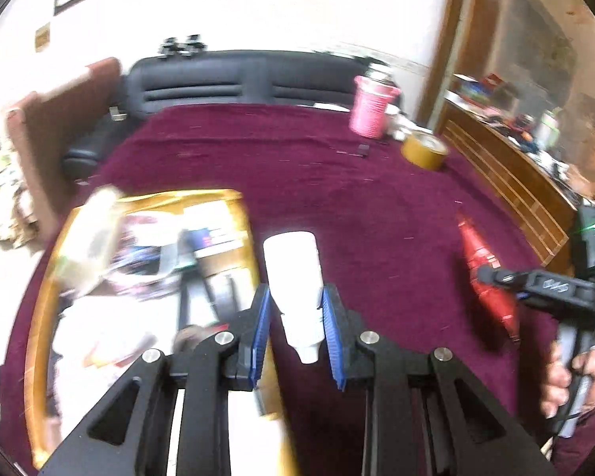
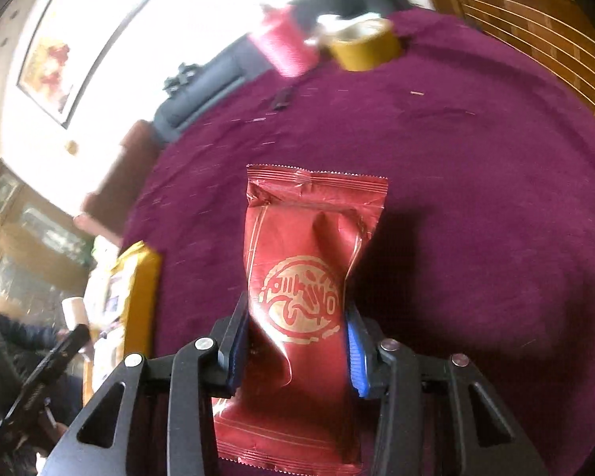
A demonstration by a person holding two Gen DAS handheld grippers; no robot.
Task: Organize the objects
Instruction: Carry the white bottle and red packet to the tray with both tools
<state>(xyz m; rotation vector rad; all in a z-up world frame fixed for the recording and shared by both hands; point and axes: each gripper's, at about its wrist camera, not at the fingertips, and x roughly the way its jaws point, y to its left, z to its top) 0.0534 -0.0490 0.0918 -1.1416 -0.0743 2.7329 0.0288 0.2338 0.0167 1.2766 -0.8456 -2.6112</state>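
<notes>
My left gripper (image 1: 295, 301) is shut on a small white bottle (image 1: 295, 277), held above the maroon tablecloth (image 1: 337, 198) beside a gold-rimmed tray (image 1: 45, 301) at the left. My right gripper (image 2: 295, 327) is shut on a red snack packet (image 2: 309, 261) with a gold emblem, held over the cloth (image 2: 476, 198). That packet (image 1: 482, 273) and the right gripper also show at the right of the left wrist view. The gold tray (image 2: 139, 297) shows at the left of the right wrist view.
A pink cup (image 1: 371, 107) and a roll of tan tape (image 1: 424, 150) stand at the far side of the table. A black sofa (image 1: 238, 83) sits behind it. A wooden cabinet (image 1: 507, 174) runs along the right. The tray holds several blurred items.
</notes>
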